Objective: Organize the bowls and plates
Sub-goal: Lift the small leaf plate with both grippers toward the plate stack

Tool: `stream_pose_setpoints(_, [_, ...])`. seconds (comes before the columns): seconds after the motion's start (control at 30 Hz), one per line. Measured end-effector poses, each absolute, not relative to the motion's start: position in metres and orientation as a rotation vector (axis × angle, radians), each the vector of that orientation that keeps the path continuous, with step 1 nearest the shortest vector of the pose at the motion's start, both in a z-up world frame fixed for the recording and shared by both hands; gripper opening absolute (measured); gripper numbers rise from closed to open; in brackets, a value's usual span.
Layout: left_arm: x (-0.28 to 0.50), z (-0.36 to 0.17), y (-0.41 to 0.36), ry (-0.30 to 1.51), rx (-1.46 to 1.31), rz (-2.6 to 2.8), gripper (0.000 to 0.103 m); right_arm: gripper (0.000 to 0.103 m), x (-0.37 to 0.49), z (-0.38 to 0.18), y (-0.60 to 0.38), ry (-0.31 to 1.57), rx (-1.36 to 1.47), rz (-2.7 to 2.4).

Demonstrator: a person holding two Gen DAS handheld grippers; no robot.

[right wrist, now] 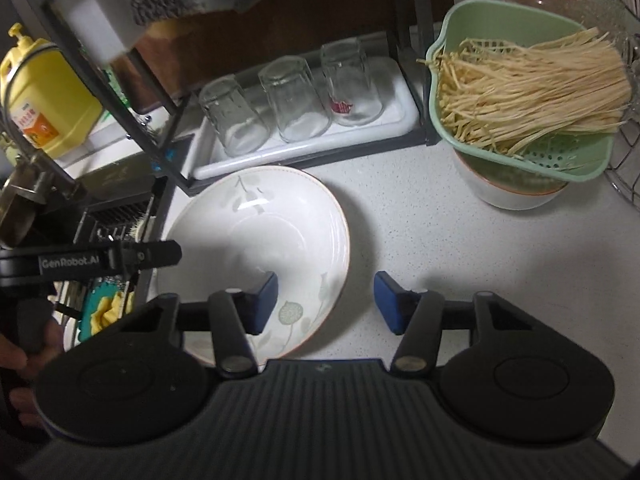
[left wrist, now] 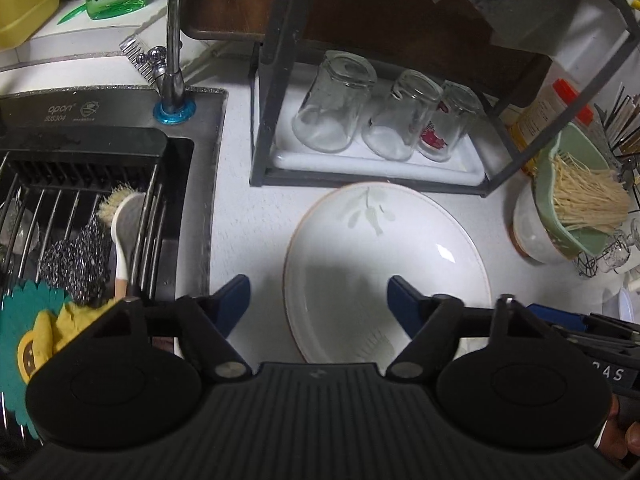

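A wide white bowl [left wrist: 380, 240] [right wrist: 248, 228] with a pale leaf pattern and a thin brown rim stands on the white counter in front of the black rack. My left gripper [left wrist: 318, 294] straddles the bowl's left rim, one blue pad over the counter and the other inside the bowl, with neither pad touching it. At the opposite rim my right gripper [right wrist: 326, 290] has its left pad inside the bowl and its right pad outside, with gaps on both sides. Both are open. The left gripper's body [right wrist: 120, 258] also shows in the right wrist view.
A black rack [left wrist: 276, 80] holds a white tray with three upturned glasses [left wrist: 336, 104]. To the left is the sink [left wrist: 188, 184] with a tap [left wrist: 174, 40], a brush and steel wool. On the right a green colander of noodles [right wrist: 520, 92] sits in a white bowl [right wrist: 508, 192].
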State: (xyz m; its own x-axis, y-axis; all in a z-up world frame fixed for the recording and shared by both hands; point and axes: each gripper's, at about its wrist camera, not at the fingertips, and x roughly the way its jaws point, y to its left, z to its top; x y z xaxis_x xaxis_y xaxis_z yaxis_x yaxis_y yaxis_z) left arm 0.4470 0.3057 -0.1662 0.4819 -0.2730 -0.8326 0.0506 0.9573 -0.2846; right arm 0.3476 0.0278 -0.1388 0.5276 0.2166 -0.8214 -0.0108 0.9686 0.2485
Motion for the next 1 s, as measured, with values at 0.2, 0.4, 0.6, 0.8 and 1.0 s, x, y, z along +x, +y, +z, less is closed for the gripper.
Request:
stream_pose_setpoints(0.2, [0.465, -0.177, 0.311, 1.061, -0.211, -0.234, 0.061, 0.042, 0.361, -0.151, 0.033, 1.044, 0.194, 0.103])
stream_pose_setpoints(0.4, [0.477, -0.186, 0.312, 1.070, -0.227, -0.271, 0.045, 0.040, 0.370, -0.159, 0.028, 1.068, 0.195, 0.085])
stream_pose_setpoints(0.6, [0.480, -0.190, 0.311, 1.074, -0.248, -0.241, 0.027, 0.027, 0.379, -0.170, 0.030, 1.069, 0.228, 0.086])
stream_pose_setpoints(0.8, [0.484, -0.200, 0.304, 1.139, -0.199, -0.255, 0.025, 0.018, 0.384, -0.180, 0.033, 1.082, 0.236, 0.097])
stream_pose_setpoints(1.0, [0.486, -0.201, 0.302, 1.164, -0.225, -0.255, 0.025, 0.017, 0.385, -0.180, 0.028, 1.091, 0.236, 0.115])
